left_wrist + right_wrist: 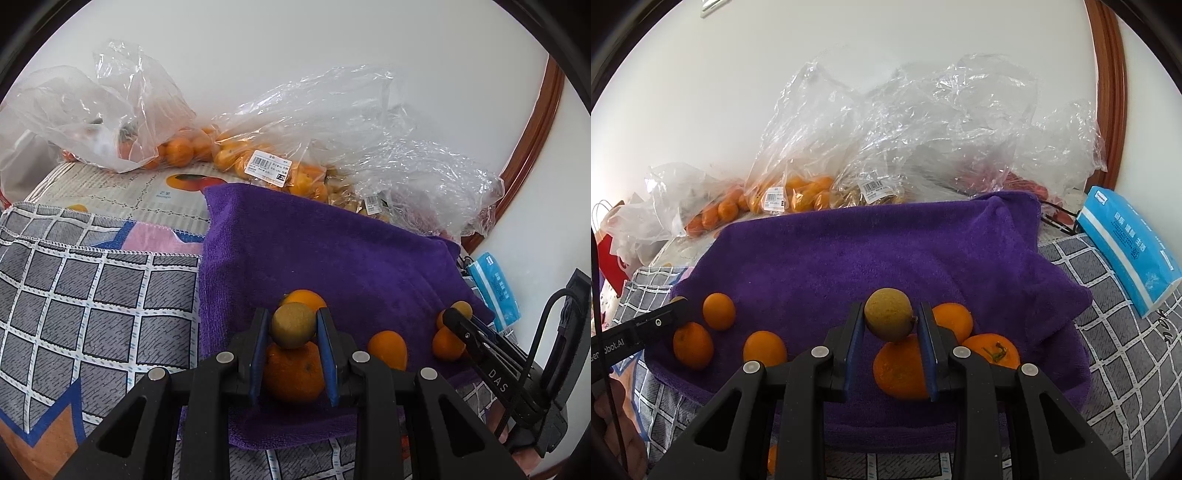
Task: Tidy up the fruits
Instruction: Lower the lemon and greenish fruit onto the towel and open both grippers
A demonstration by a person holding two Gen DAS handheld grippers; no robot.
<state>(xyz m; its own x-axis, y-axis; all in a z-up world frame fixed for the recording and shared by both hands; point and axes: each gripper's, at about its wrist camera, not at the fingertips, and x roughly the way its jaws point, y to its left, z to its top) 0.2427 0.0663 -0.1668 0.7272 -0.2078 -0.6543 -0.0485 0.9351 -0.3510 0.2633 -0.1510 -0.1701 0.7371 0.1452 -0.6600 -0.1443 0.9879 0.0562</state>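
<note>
Both claws holding a small round fruit over the purple towel

The left gripper (pixel 293 325) is clamped on a dull brownish-green fruit (pixel 293 325) with rough matte skin, and the right gripper (pixel 888 320) pinches a second one (pixel 888 319) that looks about the same. Both hang just above the purple towel (pixel 871 251), where six loose oranges (pixel 718 311) sit, bright and smooth. Behind the towel lie several clear plastic bags (pixel 886 147) with more fruit; their exact number is hard to tell.

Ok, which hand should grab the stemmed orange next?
Right. The stemmed orange lies beside the right gripper, far from the left gripper across the towel; both hold a brown fruit, so release first.
</note>
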